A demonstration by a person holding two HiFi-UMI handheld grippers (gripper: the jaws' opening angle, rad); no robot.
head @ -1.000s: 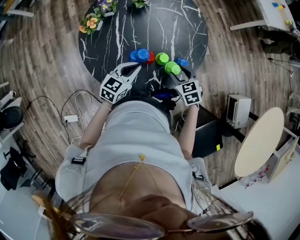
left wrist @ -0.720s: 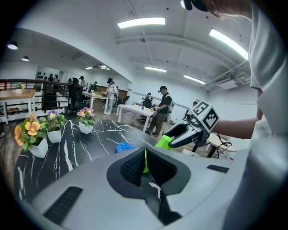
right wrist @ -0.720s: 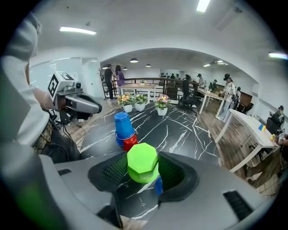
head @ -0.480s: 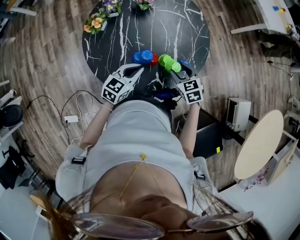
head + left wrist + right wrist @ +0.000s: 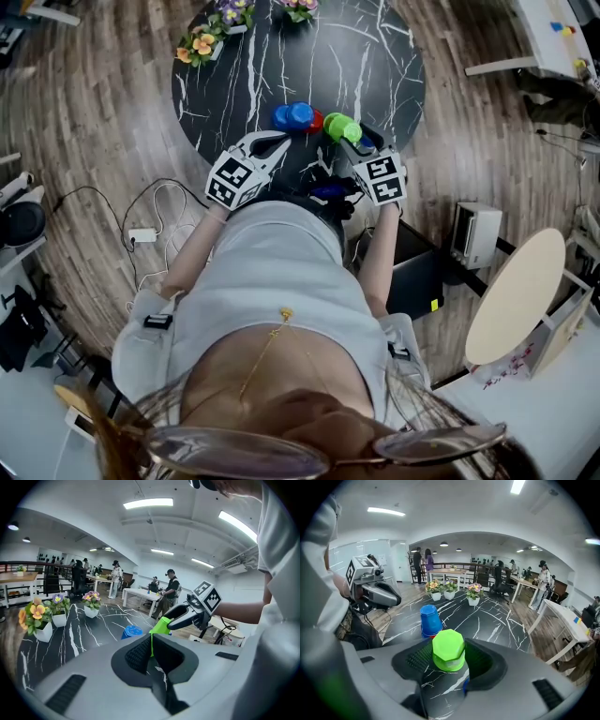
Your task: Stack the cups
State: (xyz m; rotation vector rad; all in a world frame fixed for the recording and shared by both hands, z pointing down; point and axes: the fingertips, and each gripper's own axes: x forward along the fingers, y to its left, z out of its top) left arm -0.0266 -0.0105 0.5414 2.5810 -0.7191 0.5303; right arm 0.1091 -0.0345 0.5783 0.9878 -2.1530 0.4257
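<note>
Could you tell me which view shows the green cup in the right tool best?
The right gripper view: the green cup sits large, bottom up, in the right tool. The head view shows it small; the left gripper view, partly hidden behind the left tool.

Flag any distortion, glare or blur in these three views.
Head view: fisheye curves the floor planks around the table; bottom edge is soft. Left gripper view: dark round vignette, ceiling lights blown out. Right gripper view: same vignette, green cup in the jaws is sharp.
</note>
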